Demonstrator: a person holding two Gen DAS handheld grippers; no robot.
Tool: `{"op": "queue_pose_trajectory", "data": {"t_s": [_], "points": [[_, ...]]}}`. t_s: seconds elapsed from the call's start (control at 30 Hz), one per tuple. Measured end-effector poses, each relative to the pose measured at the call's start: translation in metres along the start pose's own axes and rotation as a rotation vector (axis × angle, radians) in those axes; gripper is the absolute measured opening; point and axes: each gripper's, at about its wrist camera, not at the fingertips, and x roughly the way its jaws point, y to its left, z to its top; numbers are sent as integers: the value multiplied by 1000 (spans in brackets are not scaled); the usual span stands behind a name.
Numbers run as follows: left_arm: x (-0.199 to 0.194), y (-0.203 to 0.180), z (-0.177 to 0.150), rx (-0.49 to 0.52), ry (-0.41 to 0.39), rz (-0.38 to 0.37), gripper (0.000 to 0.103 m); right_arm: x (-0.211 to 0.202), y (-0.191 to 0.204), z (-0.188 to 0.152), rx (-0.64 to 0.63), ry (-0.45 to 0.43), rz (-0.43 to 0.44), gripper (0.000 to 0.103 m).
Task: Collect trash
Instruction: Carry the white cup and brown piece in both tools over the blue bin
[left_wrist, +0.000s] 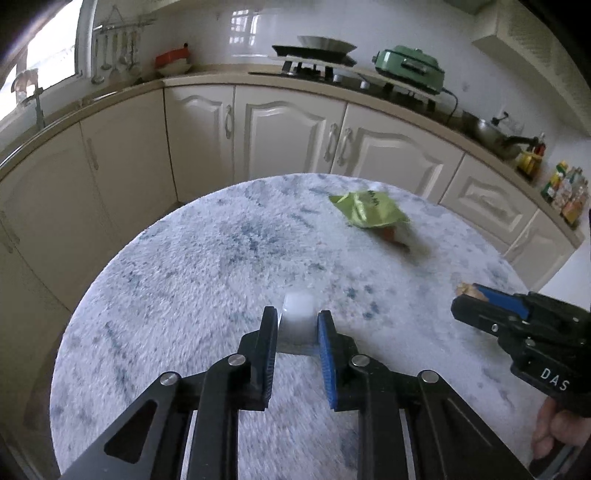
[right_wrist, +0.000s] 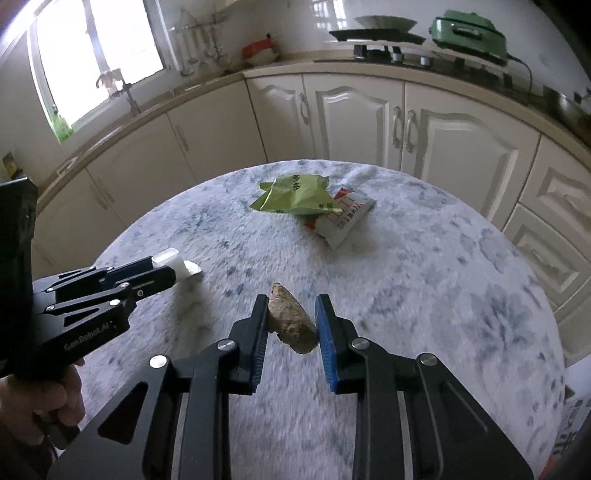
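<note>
brown scrap (right_wrist: 291, 321) pinched in right gripper (right_wrist: 291, 308).

- On the desk (right_wrist: 424, 266), toward its far edge, lies a wrapper (right_wrist: 295, 195), partly on top of a second packet (right_wrist: 343, 218).
- My left hand-held gripper (left_wrist: 297, 325) holds a small cup (left_wrist: 297, 317), left of my right hand-held gripper (right_wrist: 291, 325), which holds a crumpled scrap (right_wrist: 291, 325).
- Behind the desk runs a row of cabinets (right_wrist: 354, 118).
</note>
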Motion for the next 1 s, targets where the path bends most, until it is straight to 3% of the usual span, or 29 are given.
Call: {"op": "queue_pose_trajectory", "data": {"t_s": [0.27,0.43,0.6,0.67,0.77,1.0], "points": [[-15,-14,-27,19,37,15,18,-28,-2,-24,21,-2,-2,26],[-4,-18,-30,49,54,45,29,-34,-2,-32,26,0,-1,26],[3,-18,-23,50,46,42,29,-36,-3,-33,27,-2,3,26],[4,-17,-23,33,44,24,21,-37,-3,-34,26,-2,5,26],[4,-15,-25,20,43,10,21,-40,-5,-34,27,-9,6,26],[-31,-36,-30,36,-10,-8,21,-72,-15,-36,51,-64,0,26]]}}
